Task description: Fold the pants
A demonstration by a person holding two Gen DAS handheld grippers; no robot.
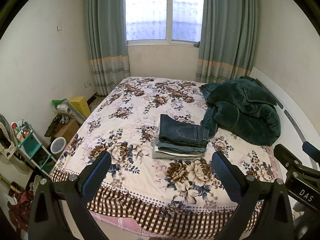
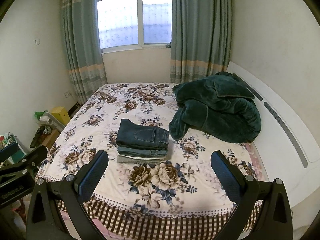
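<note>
A stack of folded pants (image 1: 182, 139) lies on the floral bed cover (image 1: 128, 120), dark blue jeans on top, lighter jeans and grey cloth below. It also shows in the right wrist view (image 2: 143, 142). My left gripper (image 1: 161, 160) is open and empty, held over the foot of the bed, short of the stack. My right gripper (image 2: 160, 160) is open and empty, also over the foot of the bed, apart from the stack. The right gripper's body shows at the right edge of the left wrist view (image 1: 296, 166).
A crumpled dark green blanket (image 1: 244, 114) lies at the back right of the bed, just right of the stack. A white headboard (image 2: 280, 130) runs along the right. Boxes, a teal shelf (image 1: 32, 146) and clutter fill the floor at the left. Curtains and a window stand behind.
</note>
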